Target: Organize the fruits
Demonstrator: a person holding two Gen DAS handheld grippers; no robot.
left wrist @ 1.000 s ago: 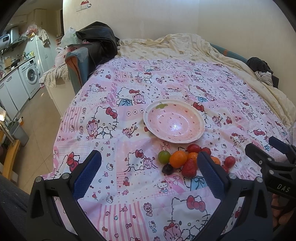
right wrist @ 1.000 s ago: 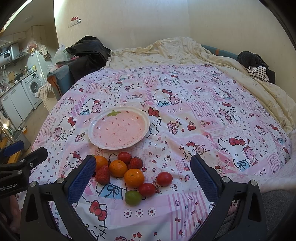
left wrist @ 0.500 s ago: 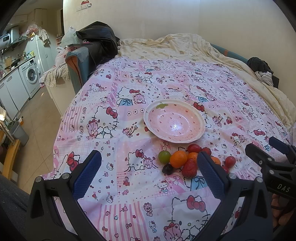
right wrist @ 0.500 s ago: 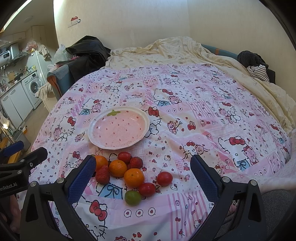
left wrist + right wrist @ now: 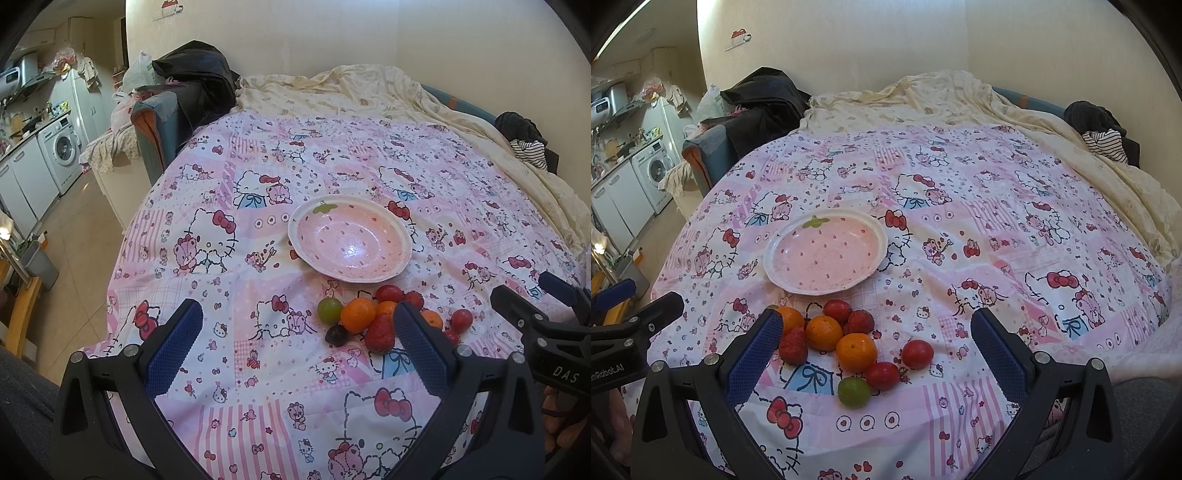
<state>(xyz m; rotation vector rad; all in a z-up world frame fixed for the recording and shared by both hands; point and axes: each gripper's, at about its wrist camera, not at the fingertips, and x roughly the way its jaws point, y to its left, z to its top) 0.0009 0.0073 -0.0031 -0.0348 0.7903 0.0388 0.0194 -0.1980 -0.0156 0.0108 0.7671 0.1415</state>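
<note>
1. Left wrist view: my left gripper (image 5: pixel 297 334) hangs above the quilt (image 5: pixel 229 177) with its jaws spread wide and nothing between them. Its right finger (image 5: pixel 419 349) covers part of the fruit pile (image 5: pixel 373 319), so I cannot count the pile fully here.
2. What I can make out in that view: one green fruit (image 5: pixel 330 311), one dark plum-like fruit (image 5: pixel 336 335), one full orange (image 5: pixel 357 315), one strawberry (image 5: pixel 380 333), and several red and orange pieces partly hidden behind the finger.
3. The pink plate (image 5: pixel 400 230) sits empty just beyond the pile. The right gripper (image 5: pixel 537 308) is cut off at the frame's right edge.
4. Right wrist view: my right gripper (image 5: pixel 877 341) is also wide open and empty, with the pile lying between its fingers, just in front of the plate (image 5: pixel 879 236).
5. Counted here: three oranges (image 5: pixel 856 351), one half hidden by the left finger (image 5: pixel 753 350); two strawberries (image 5: pixel 793 345); three red round fruits (image 5: pixel 917 354); one green fruit (image 5: pixel 854 392). The dark fruit is not visible.
6. The left gripper (image 5: pixel 631 306) shows only partly at the left edge.
</note>
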